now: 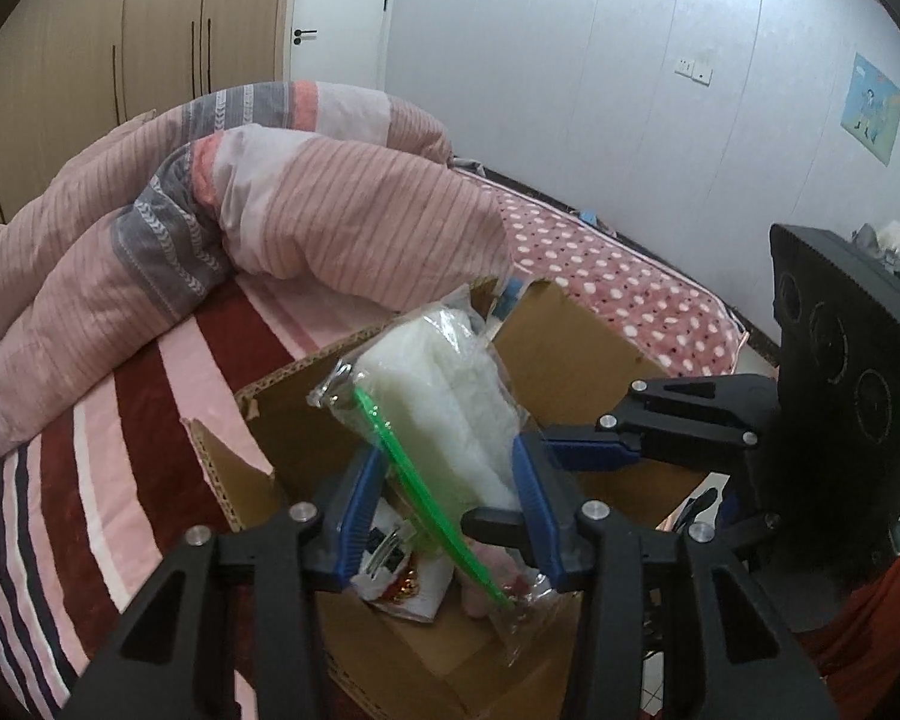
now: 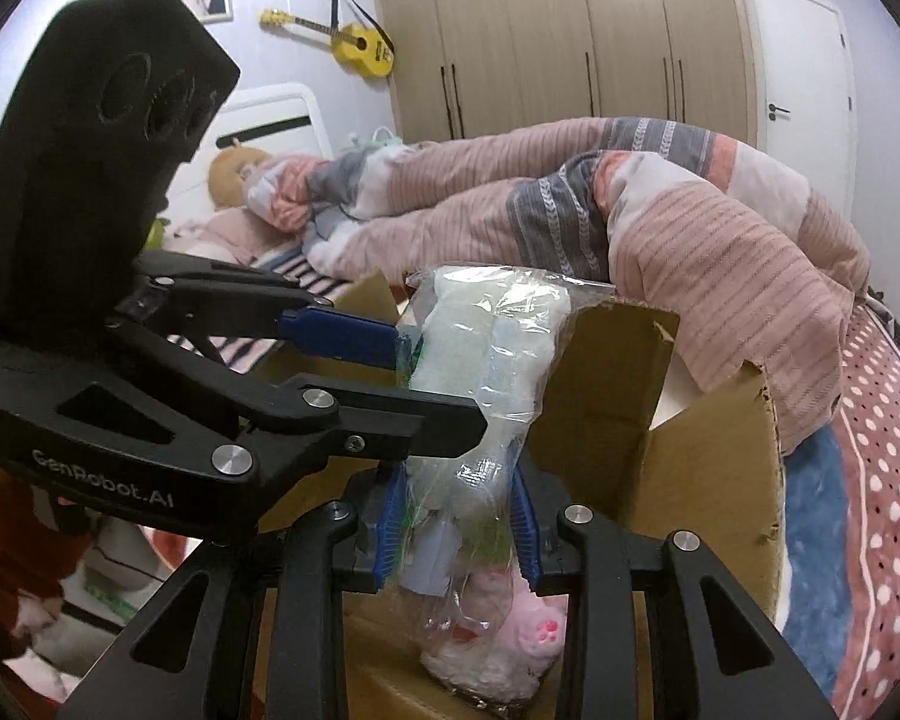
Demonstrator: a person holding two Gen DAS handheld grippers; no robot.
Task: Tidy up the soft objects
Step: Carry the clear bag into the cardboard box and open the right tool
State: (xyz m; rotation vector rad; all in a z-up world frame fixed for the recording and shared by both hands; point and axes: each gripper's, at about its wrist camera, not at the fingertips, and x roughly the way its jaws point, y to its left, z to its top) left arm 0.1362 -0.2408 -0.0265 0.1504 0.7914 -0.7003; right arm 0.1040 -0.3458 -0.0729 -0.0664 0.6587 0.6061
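I hold a clear zip bag of white stuffing (image 1: 444, 414) between both grippers, standing up over the open cardboard box (image 1: 576, 354) that sits on the striped bedspread (image 1: 120, 456). The bag's long axis runs straight away from my left gripper (image 1: 450, 516), lower end near the fingers, top end reaching toward the far box flap; its green zip strip (image 1: 426, 498) slants across the near end. My left gripper's blue pads (image 1: 360, 498) are pressed in on the bag's lower part from both sides, so that gripper is clamped on it at a medium width.

My right gripper (image 2: 459, 522) pinches the same bag lower down, its jaws closed narrowly against the plastic. From its view the left gripper's fingers come in from the left and grip the bag higher up. Neither hand is nearer; both touch the bag.

The relation that matters, I judge, is bag over box: it hangs directly above the opening, with a pink and white plush toy (image 2: 510, 642) and a printed packet (image 1: 402, 582) already lying on the box floor beneath. Lowering it should mean going straight down along its axis, keeping clear of the torn flap (image 2: 720, 420) on the right. The rumpled pink quilt (image 1: 210, 228) lies behind the box.
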